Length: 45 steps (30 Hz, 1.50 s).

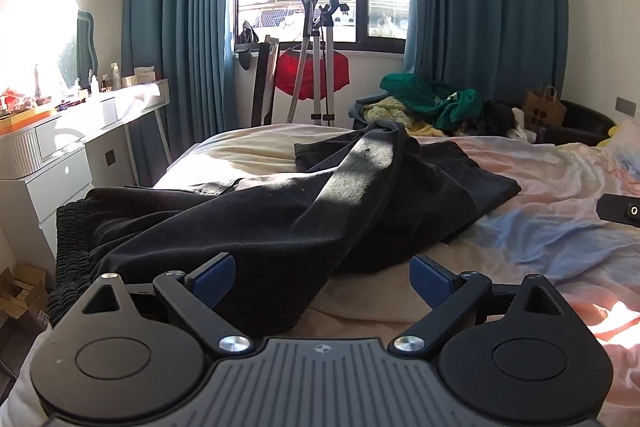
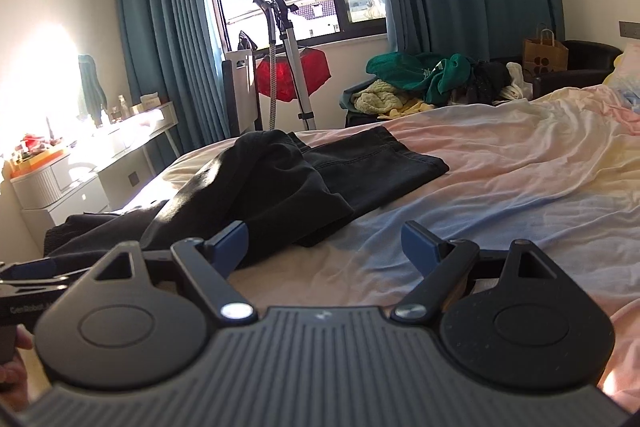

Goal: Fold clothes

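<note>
1. The left claw (image 1: 323, 273) stands wide, its blue pads (image 1: 216, 271) parted and holding nothing; it hovers low over the near edge of the bed (image 1: 552, 227).
2. The right claw (image 2: 324, 241) is likewise spread wide with nothing between its pads, just above the sheet.
3. The black trousers (image 1: 280, 211) lie crumpled on the bed straight ahead of the left claw, the elastic waistband (image 1: 74, 251) bunched at the near left, one leg humped up into a ridge, the other lying flat toward the far side.
4. In the right wrist view the black trousers (image 2: 288, 183) lie ahead and to the left of the right claw; the left pad overlaps the cloth in the picture, though contact cannot be told.
5. At the left edge of the right wrist view part of the other gripper's body bears white lettering (image 2: 28, 309) that begins "GenRobot"; the rest is cut off.
6. A brown paper bag (image 2: 545, 55) beyond the bed carries a dark dotted mark, too small to read.
7. A heap of green and yellow clothes (image 2: 420, 75) lies past the bed's far edge.
8. A white table (image 1: 96, 123) with small bottles stands at the left wall.
</note>
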Each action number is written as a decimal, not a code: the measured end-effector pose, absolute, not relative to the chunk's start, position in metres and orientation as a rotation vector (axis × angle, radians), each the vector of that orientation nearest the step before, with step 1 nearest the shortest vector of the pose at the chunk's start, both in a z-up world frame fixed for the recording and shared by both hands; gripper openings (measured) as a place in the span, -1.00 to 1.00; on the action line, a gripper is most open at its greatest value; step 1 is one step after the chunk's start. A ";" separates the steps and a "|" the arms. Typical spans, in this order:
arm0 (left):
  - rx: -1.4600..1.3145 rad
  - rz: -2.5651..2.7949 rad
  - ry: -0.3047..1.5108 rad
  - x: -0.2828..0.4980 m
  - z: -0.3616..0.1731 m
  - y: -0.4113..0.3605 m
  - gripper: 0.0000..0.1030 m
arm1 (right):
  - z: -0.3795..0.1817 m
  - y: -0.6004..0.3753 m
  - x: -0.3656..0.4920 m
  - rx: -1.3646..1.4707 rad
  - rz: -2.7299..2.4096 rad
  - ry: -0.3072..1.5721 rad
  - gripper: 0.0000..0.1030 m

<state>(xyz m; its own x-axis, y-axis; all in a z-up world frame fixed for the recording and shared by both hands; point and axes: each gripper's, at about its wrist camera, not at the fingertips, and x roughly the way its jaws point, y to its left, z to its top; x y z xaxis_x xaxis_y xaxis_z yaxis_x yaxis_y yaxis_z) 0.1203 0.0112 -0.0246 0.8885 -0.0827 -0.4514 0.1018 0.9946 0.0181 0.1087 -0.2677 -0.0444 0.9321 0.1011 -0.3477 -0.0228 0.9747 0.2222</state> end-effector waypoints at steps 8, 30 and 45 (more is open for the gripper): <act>-0.030 -0.219 0.453 0.252 -0.008 -0.032 0.80 | -0.055 -0.294 0.120 0.366 0.021 0.362 0.66; 0.114 -0.260 0.460 0.371 -0.001 -0.104 -0.88 | -0.116 -0.322 0.193 0.466 -0.131 0.473 0.66; 0.273 -0.548 0.499 0.099 -0.024 -0.081 -0.91 | -0.082 -0.346 0.146 0.551 -0.153 0.386 0.65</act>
